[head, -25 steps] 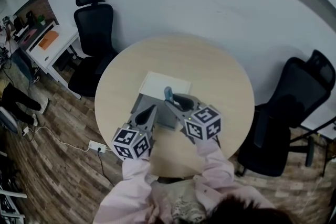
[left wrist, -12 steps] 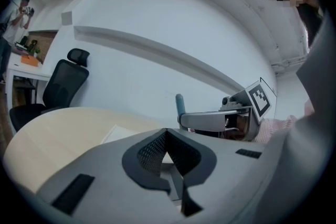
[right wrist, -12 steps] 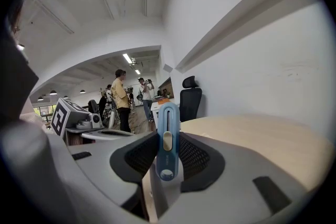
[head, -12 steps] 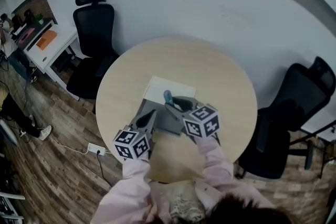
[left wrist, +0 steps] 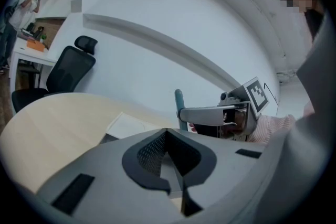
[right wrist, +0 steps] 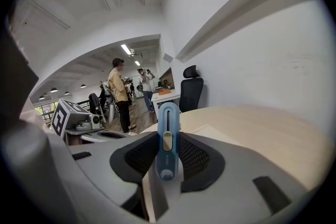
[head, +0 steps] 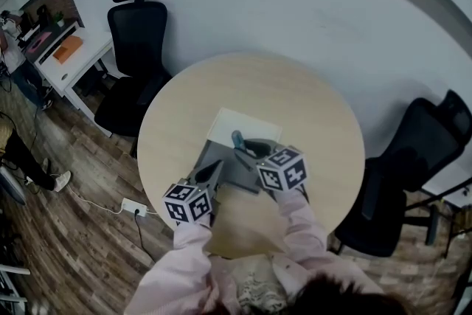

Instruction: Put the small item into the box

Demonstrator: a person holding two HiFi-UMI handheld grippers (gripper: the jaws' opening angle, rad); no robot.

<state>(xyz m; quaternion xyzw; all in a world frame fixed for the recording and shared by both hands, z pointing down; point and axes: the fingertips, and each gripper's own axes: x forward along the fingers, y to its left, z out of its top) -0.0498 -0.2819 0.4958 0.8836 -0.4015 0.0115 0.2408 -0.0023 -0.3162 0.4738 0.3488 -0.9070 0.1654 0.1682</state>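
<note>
A grey box [head: 220,158] with a white lid [head: 247,127] folded back lies on the round wooden table [head: 295,99]. My right gripper [head: 240,147] is shut on a small blue utility cutter [head: 237,138], which stands upright over the box. In the right gripper view the cutter [right wrist: 168,118] sits between the pads [right wrist: 191,157]. My left gripper [head: 213,168] hovers over the box's near left side with its jaws together and nothing in them. The left gripper view shows its closed tips [left wrist: 167,132], the white lid [left wrist: 126,124] and the cutter [left wrist: 180,107] in the right gripper [left wrist: 210,114].
Black office chairs stand at the table's far left [head: 136,40] and right [head: 417,158]. A white desk [head: 70,59] is at the far left, and a power strip [head: 136,204] lies on the wood floor. People [right wrist: 119,93] stand in the room behind.
Both grippers have sunk a little toward the box, the right one still holding the blue cutter. The head view has shifted slightly.
</note>
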